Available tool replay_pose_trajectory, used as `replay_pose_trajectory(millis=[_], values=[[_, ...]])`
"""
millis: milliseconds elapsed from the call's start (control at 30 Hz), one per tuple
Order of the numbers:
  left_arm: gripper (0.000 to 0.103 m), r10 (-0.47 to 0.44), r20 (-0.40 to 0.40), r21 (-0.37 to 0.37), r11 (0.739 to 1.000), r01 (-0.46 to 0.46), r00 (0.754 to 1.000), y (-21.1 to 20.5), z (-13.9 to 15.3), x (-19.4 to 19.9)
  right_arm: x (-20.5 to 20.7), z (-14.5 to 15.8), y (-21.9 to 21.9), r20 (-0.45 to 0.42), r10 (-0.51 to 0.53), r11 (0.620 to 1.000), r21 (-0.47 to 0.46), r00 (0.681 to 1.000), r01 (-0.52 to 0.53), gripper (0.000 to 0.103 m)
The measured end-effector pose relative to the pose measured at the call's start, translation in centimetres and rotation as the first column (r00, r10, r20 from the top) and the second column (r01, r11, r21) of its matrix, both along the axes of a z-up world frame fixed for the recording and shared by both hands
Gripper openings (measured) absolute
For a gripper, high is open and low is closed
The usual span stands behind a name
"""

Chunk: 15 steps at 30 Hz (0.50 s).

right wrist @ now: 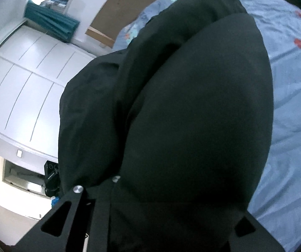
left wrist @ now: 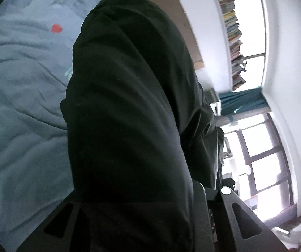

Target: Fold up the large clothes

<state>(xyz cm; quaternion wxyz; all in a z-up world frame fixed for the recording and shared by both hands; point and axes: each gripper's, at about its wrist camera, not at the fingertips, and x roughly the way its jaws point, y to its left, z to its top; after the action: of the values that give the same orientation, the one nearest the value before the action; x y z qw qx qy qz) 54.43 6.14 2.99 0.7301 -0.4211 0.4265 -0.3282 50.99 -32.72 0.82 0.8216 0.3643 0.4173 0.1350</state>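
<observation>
A large black garment (left wrist: 129,105) fills the middle of the left wrist view, hanging from my left gripper (left wrist: 142,205), which is shut on it. The cloth drapes over the fingers and hides their tips. In the right wrist view the same black garment (right wrist: 192,115) bulges over my right gripper (right wrist: 171,210), also shut on the fabric, with its tips hidden too. Both ends are held up above a bed with a crumpled light blue cover (left wrist: 14,105) (right wrist: 293,105). The garment's far end trails down toward the cover.
The blue cover carries small red marks (left wrist: 57,28). A wooden headboard (right wrist: 116,2) stands at the bed's far end. A bright window (left wrist: 261,153), a teal curtain (left wrist: 242,103) and a row of books (left wrist: 232,29) lie beyond. White wardrobe doors (right wrist: 24,73) stand on the left.
</observation>
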Motion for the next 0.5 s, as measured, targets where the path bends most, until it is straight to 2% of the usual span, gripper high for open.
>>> replay_pose_trajectory(millis=[133, 233, 400, 500], values=[[0.02, -0.02, 0.016, -0.003, 1.0, 0.021, 1.0, 0.7, 0.8, -0.7, -2.9, 2.6, 0.5, 0.017, 0.0, 1.0, 0.028, 1.0, 0.0, 0.016], [0.02, -0.045, 0.019, 0.035, 0.998, 0.044, 0.999, 2.5, 0.0, -3.8, -5.9, 3.2, 0.5, 0.001, 0.009, 0.999, 0.041, 1.0, -0.009, 0.016], [0.02, -0.07, -0.012, 0.091, 0.993, 0.071, 0.997, 4.0, -4.5, -6.2, -10.4, 0.4, 0.4, -0.032, 0.025, 0.999, 0.048, 0.999, -0.024, 0.016], [0.02, -0.074, -0.038, 0.13, 0.988, 0.078, 0.997, 4.5, -8.6, -7.0, -11.4, -3.6, 0.2, -0.058, 0.032, 0.998, 0.05, 0.998, -0.029, 0.016]])
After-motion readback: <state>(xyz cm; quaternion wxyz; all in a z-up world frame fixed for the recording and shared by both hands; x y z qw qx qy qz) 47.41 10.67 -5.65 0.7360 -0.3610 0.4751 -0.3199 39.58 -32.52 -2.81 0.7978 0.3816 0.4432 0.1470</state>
